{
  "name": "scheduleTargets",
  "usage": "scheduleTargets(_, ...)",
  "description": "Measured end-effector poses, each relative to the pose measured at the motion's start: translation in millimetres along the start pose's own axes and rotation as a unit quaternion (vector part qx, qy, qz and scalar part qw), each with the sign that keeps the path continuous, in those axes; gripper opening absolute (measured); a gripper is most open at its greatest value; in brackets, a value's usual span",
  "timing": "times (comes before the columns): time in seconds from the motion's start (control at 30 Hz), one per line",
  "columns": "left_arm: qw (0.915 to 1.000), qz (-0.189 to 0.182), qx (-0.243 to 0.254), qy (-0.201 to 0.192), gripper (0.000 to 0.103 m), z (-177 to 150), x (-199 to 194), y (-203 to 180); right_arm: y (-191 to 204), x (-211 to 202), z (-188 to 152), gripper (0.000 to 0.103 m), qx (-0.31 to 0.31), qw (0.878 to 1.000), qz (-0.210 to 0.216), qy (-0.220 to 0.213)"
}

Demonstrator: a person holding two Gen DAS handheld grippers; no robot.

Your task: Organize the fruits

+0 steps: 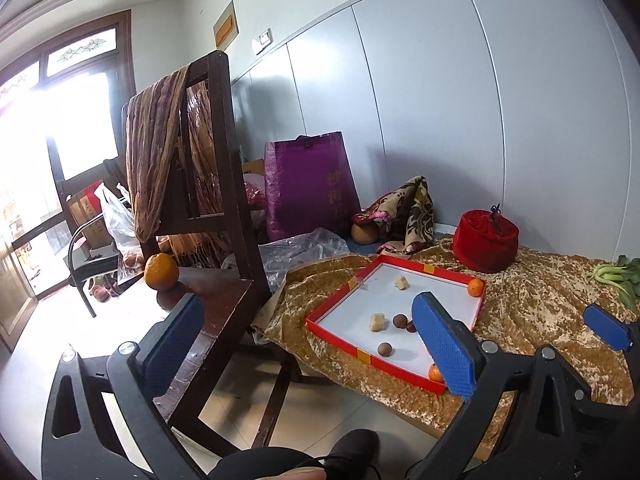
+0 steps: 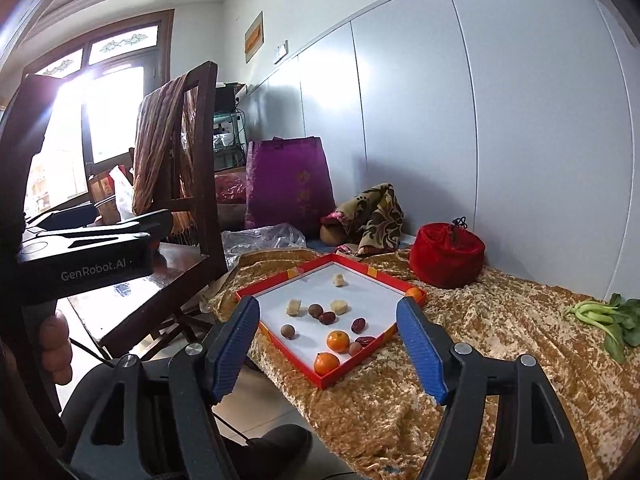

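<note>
A: Hovering between picks, I'd say. Both grippers hang short of the red-rimmed tray [image 2: 362, 354] on the gold cloth [image 2: 480, 344], and nothing is in hand.

B: What is already in the tray?

A: In the right wrist view, two mandarins [image 2: 338, 341] close together toward 6 o'clock, a third mandarin [image 2: 415, 294] tucked in the corner at 3 o'clock, dark red dates [image 2: 358, 325] and round brown longans [image 2: 288, 331] around the middle, and pale chunks [image 2: 293, 306] toward 10 and 12 o'clock. One large orange [image 1: 161, 271] sits apart, on the wooden chair seat [image 1: 216, 304] at 9 o'clock from the tray.

B: So the orange is the straggler?

A: That is my guess. The next move would be for the left gripper [image 1: 304, 344] to swing toward 10 o'clock, straddle the orange and close gently; it is round and could roll off the seat edge.

B: And the claws?

A: The right gripper [image 2: 328, 354] has its blue pads spread about as wide as they go, with nothing between them and touching nothing. The left one also stands wide apart and empty, one pad over the chair seat, the other in front of the tray.
</note>
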State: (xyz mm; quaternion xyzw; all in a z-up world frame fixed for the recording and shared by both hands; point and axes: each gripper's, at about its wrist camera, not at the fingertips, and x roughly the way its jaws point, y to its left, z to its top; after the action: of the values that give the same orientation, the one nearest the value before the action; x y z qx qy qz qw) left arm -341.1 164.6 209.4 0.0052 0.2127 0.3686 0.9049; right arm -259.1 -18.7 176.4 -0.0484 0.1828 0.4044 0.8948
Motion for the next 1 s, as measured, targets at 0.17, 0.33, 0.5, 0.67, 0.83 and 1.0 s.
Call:
scheduleTargets(0.17, 1.0, -0.003, 0.005, -0.002, 0.103, -0.3, -0.2, -1.1, -5.0, 2.2, 0.5, 0.074, 0.009, 1.0, -0.006, 0.002)
scheduleTargets(0.33, 1.0, 0.001, 0.004, -0.005, 0.103, 0.9, -0.5, -0.6, -7.4, 3.0, 0.5, 0.074, 0.016, 1.0, -0.009, 0.003)
scheduleTargets(0.5, 0.9999, 0.008, 0.004, -0.008, 0.103, -0.6, 0.7, -0.8, -7.8, 3.7, 0.3, 0.074, 0.018, 1.0, -0.009, 0.004)
scheduleTargets(0.67, 1.0, 0.008, -0.002, -0.003, 0.103, -3.6, 4.0, 0.4, -7.6, 6.3, 0.1, 0.075, 0.015, 1.0, -0.01, 0.007)
scheduleTargets(0.83, 0.9999, 0.014, -0.006, 0.002, 0.103, -8.2, 8.3, 2.3, -7.7, 10.3, -0.7, 0.075, 0.015, 1.0, -0.01, 0.012)
scheduleTargets(1.0, 0.9998, 0.017, -0.01, 0.008, 0.103, -12.9, 13.5, 3.1, -5.9, 13.9, -2.0, 0.075, 0.016, 1.0, -0.009, 0.018)
